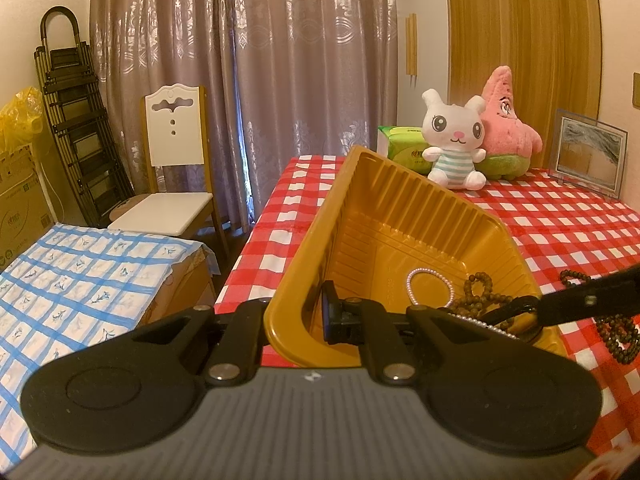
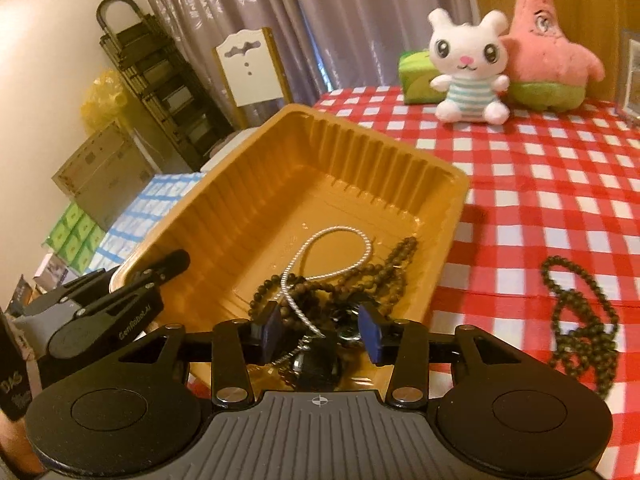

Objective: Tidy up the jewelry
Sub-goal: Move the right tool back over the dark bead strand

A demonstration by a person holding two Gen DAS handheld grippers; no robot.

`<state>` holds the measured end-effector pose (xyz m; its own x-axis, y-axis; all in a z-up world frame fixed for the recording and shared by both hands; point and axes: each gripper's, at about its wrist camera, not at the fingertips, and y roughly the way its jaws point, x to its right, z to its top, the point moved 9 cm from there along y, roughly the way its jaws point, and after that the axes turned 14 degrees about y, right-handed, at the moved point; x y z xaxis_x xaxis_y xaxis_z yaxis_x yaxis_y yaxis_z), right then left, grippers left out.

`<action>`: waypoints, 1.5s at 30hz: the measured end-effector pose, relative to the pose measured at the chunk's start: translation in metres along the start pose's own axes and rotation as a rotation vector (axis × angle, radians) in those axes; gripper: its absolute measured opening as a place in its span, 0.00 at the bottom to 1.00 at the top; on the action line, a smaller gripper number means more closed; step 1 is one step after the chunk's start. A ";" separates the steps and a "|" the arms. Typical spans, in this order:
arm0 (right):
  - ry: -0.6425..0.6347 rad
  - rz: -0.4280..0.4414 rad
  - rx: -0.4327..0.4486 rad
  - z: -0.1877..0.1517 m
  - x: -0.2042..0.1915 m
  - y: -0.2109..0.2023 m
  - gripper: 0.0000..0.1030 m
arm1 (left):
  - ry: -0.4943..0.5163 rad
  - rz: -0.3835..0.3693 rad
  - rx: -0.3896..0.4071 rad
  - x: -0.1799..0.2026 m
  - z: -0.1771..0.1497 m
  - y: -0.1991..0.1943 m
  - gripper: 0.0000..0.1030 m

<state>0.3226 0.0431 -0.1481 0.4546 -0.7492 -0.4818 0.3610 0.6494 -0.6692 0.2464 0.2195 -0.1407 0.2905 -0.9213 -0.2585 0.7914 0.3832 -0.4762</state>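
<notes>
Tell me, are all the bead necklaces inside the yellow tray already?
No, one dark bead necklace lies on the checked tablecloth to the right of the yellow tray, outside it.

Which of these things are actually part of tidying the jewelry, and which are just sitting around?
Part of the job:
- gold tray, gripped at its rim by the left gripper
- pearl strand in the tray
- brown bead strings in the tray
- dark bead necklace on the tablecloth
- right gripper, open

Lying about:
- bunny plush
- pink star plush
- tissue pack
- picture frame
- chair
</notes>
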 end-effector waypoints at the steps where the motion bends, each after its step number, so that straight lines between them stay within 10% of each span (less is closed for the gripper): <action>1: 0.008 -0.008 0.005 -0.001 0.005 -0.004 0.43 | 0.002 0.001 0.000 0.000 0.000 0.000 0.09; 15: 0.151 -0.181 0.056 -0.004 0.099 -0.058 0.46 | 0.005 0.004 -0.003 -0.001 -0.002 0.001 0.10; 45: 0.066 -0.261 0.058 0.000 0.171 -0.074 0.48 | 0.009 0.037 -0.018 0.002 -0.006 -0.009 0.10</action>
<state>0.3738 -0.1331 -0.1815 0.2862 -0.8980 -0.3342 0.5060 0.4379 -0.7431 0.2369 0.2150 -0.1417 0.3147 -0.9059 -0.2834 0.7704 0.4182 -0.4813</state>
